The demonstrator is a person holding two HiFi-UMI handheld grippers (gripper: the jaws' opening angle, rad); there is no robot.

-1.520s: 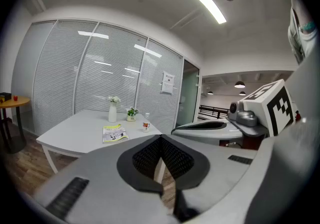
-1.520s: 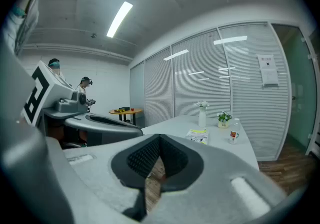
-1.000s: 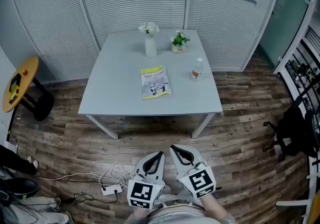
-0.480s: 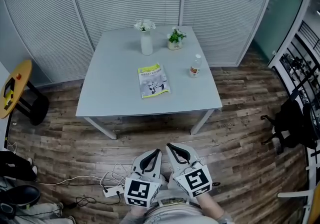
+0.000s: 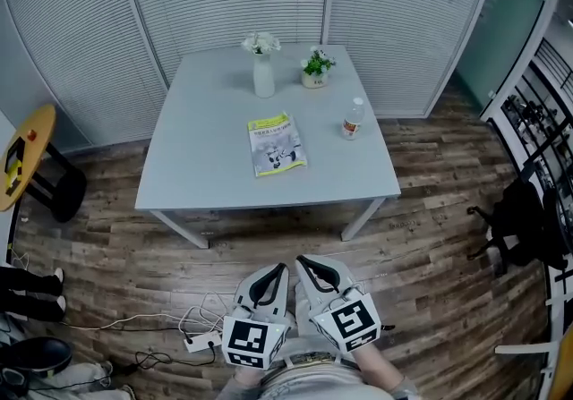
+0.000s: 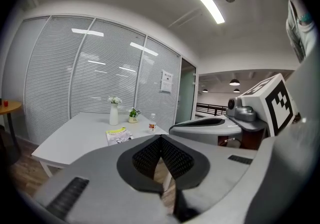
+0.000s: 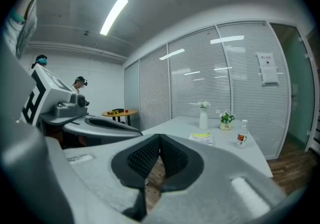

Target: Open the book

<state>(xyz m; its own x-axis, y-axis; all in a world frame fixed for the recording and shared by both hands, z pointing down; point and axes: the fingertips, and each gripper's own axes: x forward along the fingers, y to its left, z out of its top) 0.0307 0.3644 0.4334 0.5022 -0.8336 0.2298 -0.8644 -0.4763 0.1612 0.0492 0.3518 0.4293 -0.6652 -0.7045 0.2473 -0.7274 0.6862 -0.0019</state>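
on table [image 5: 201,170] — closed book [image 5: 276,145], print unreadable

The right gripper [image 7: 159,138] has its fingers [image 7: 142,157] closed tip to tip with nothing between them, and wooden floor [image 7: 154,170] shows through the gap below the tips. Beyond them stands a pale bench [image 7: 175,127] with a book [image 7: 201,138] lying flat on it. A white vase [image 7: 203,118] of white flowers stands behind the book, a small potted plant [image 7: 226,120] is right of the vase, and a bottle [image 7: 242,139] is nearer the right edge, all apart. The left gripper [image 7: 132,128] reaches in from the left, with a round yellow side table [image 7: 120,113] behind it.
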